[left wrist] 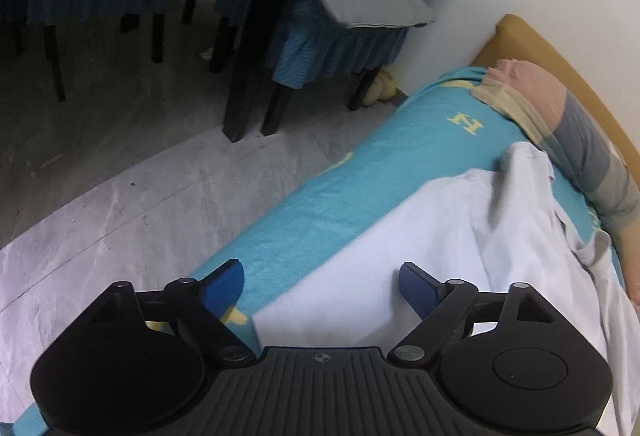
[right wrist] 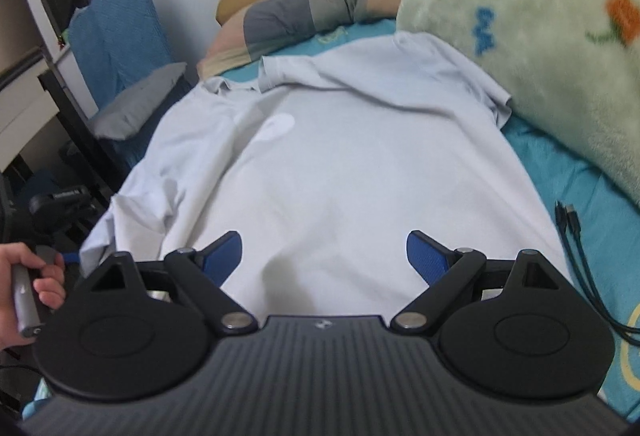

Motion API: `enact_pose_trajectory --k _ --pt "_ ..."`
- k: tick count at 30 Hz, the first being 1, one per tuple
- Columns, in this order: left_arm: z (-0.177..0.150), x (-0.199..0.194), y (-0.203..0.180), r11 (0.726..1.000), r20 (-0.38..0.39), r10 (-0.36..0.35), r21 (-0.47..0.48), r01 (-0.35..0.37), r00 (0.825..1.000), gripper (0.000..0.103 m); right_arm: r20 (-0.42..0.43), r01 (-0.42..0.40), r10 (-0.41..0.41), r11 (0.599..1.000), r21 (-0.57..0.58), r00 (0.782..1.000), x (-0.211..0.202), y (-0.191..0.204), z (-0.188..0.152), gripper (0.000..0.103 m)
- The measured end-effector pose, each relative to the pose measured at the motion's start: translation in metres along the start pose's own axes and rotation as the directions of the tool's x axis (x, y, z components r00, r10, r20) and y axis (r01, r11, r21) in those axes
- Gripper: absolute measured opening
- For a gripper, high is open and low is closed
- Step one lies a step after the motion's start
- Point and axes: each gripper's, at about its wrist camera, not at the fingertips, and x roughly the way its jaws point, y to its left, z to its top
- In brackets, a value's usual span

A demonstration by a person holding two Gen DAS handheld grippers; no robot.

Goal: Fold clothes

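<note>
One bed point(right wrist: 592, 204), teal sheet; one pale shirt point(right wrist: 340, 164) spread flat along it, collar far. Two grippers at near hem: left gripper point(left wrist: 320, 288) and right gripper point(right wrist: 324, 256), jaws open, empty. Advice: pinch both hem corners evenly before folding.

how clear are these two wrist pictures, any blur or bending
Left wrist view: strong fisheye bending of the bed edge, dark vignetted corners, shirt slightly smeared. Right wrist view: shirt and green blanket soft with blur, edges curved, light even.
</note>
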Motion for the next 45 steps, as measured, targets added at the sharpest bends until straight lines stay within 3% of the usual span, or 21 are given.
enact_pose_trajectory --k 2,4,5,6,7,8,10,13,15,17,20,23,24,25,27,29,31,33,37,41,45 --pt "0.0 -0.004 -0.007 0.999 -0.016 -0.02 0.039 0.02 1.0 0.071 -0.009 0.004 -0.004 1.0 0.001 1.0 0.004 -0.001 -0.001 0.091" --pt "-0.001 -0.005 -0.015 0.994 -0.033 0.01 0.105 -0.007 0.999 0.059 -0.013 0.002 -0.002 1.0 0.008 1.0 0.005 -0.002 -0.002 0.091" --pt "-0.001 -0.005 -0.019 0.989 -0.03 0.025 0.145 -0.02 0.999 0.044 -0.016 0.002 -0.002 1.0 0.008 1.0 0.006 -0.003 -0.002 0.091" --pt "0.0 -0.005 -0.023 0.983 -0.026 0.027 0.182 -0.022 0.999 0.018 -0.019 0.003 -0.002 1.0 0.008 1.0 0.008 -0.003 -0.002 0.091" --pt "0.003 -0.005 -0.025 0.979 -0.029 0.021 0.203 -0.015 0.999 0.003 -0.022 0.006 -0.006 1.0 0.004 1.0 0.009 -0.003 -0.002 0.091" --pt "0.008 -0.003 -0.026 0.978 -0.039 0.017 0.208 -0.008 0.999 0.002 -0.023 0.007 -0.007 1.0 -0.001 1.0 0.011 -0.003 -0.003 0.091" --pt "0.023 -0.003 -0.031 0.975 -0.018 0.018 0.22 -0.013 1.0 0.002 -0.03 0.004 -0.005 1.0 -0.016 1.0 0.015 -0.002 -0.005 0.091" --pt "0.052 -0.006 -0.051 0.952 0.083 0.028 0.301 -0.051 0.996 0.002 -0.025 -0.008 0.007 0.998 -0.056 1.0 0.017 0.004 -0.009 0.091" --pt "0.079 -0.009 -0.072 0.926 0.175 0.039 0.363 -0.101 0.984 0.002 -0.015 -0.018 0.017 0.997 -0.079 1.0 0.017 0.01 -0.009 0.091" --pt "0.107 -0.009 -0.092 0.907 0.267 0.058 0.388 -0.162 0.962 0.002 0.01 -0.026 0.027 0.995 -0.091 1.0 0.015 0.015 -0.006 0.091" --pt "0.136 0.006 -0.118 0.876 0.399 0.131 0.382 -0.295 0.908 0.002 0.052 -0.032 0.038 0.993 -0.115 0.998 0.011 0.022 -0.003 0.091" --pt "0.139 0.042 -0.127 0.844 0.426 0.215 0.372 -0.387 0.879 0.002 0.068 -0.033 0.043 0.989 -0.142 0.997 0.015 0.023 -0.002 0.091" --pt "0.138 0.054 -0.129 0.839 0.421 0.233 0.368 -0.4 0.877 0.004 0.065 -0.026 0.036 0.988 -0.151 0.997 0.019 0.023 -0.003 0.091" --pt "0.132 0.063 -0.127 0.847 0.398 0.238 0.362 -0.39 0.886 0.005 0.059 -0.023 0.032 0.991 -0.135 0.998 0.022 0.018 -0.002 0.091" --pt "0.118 0.072 -0.122 0.865 0.352 0.243 0.343 -0.366 0.904 0.024 0.047 -0.018 0.023 0.994 -0.103 0.999 0.028 0.008 -0.002 0.091" --pt "0.104 0.07 -0.115 0.892 0.269 0.238 0.318 -0.32 0.933 0.042 0.04 -0.019 0.022 0.997 -0.073 0.999 0.032 0.001 0.0 0.091" --pt "0.088 0.056 -0.106 0.914 0.192 0.212 0.307 -0.264 0.958 0.044 0.039 -0.024 0.026 0.998 -0.053 0.999 0.035 -0.004 0.001 0.091" --pt "0.066 0.032 -0.103 0.918 0.144 0.185 0.328 -0.223 0.972 0.052 0.052 -0.03 0.033 0.998 -0.048 0.998 0.033 -0.005 0.002 0.091" --pt "0.015 -0.035 -0.096 0.922 0.133 0.086 0.365 -0.13 0.987 0.062 0.076 -0.038 0.043 0.997 -0.062 0.996 0.026 -0.005 0.002 0.091" --pt "-0.036 -0.105 -0.1 0.927 0.162 0.02 0.366 -0.079 0.987 0.062 0.13 -0.038 0.05 0.995 -0.096 0.99 0.005 -0.008 -0.003 0.091" --pt "-0.08 -0.155 -0.115 0.91 0.144 -0.059 0.415 -0.007 0.988 0.065 0.165 -0.061 0.076 0.994 -0.089 0.983 -0.019 -0.013 -0.004 0.091"
